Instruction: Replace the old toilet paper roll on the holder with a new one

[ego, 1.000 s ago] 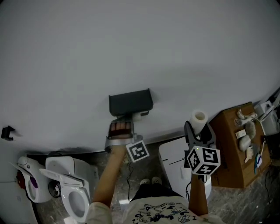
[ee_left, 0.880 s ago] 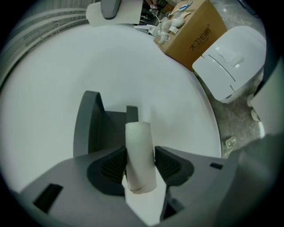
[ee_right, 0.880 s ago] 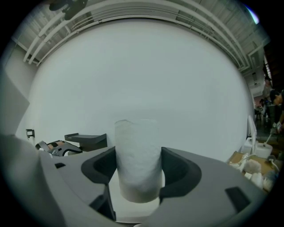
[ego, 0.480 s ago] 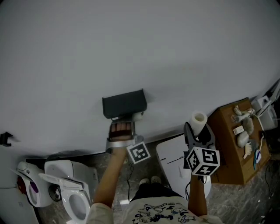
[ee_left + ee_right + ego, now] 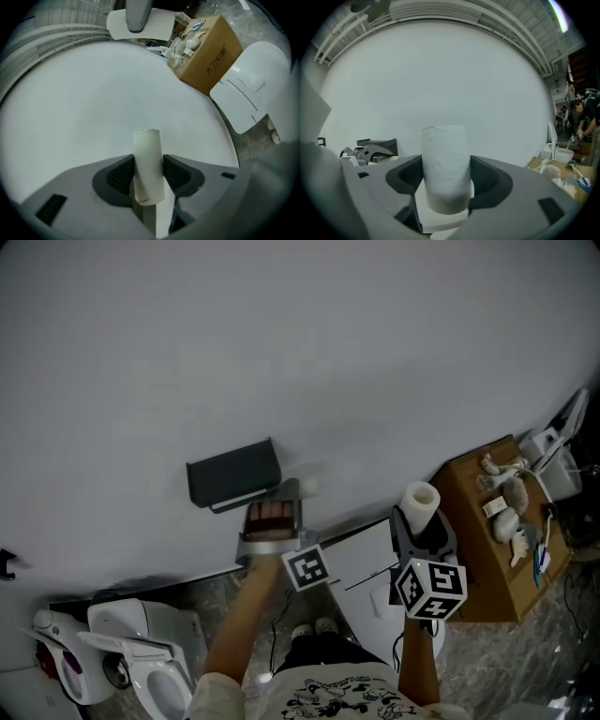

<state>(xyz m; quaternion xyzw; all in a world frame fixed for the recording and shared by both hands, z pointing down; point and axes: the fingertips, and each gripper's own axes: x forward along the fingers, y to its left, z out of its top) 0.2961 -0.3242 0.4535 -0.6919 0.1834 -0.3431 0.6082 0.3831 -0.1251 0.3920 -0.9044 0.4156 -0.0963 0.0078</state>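
The dark grey holder hangs on the white wall, with no roll visible on it. My left gripper is just right of it; its jaws have just been closing and are now shut on the old, nearly used-up roll. A pale end of that roll sticks out past the jaws. In the left gripper view, the gripper holds it upright with a loose paper tail below. My right gripper is shut on the full new white roll, held upright between the pads of the gripper.
A brown cardboard box with small items on top stands at the right. A white lidded bin sits below the grippers. A toilet is at the lower left. The wall fills the upper picture.
My left gripper has pulled rightward away from the holder with the old roll between its jaws. The right gripper has shifted slightly with the new roll.
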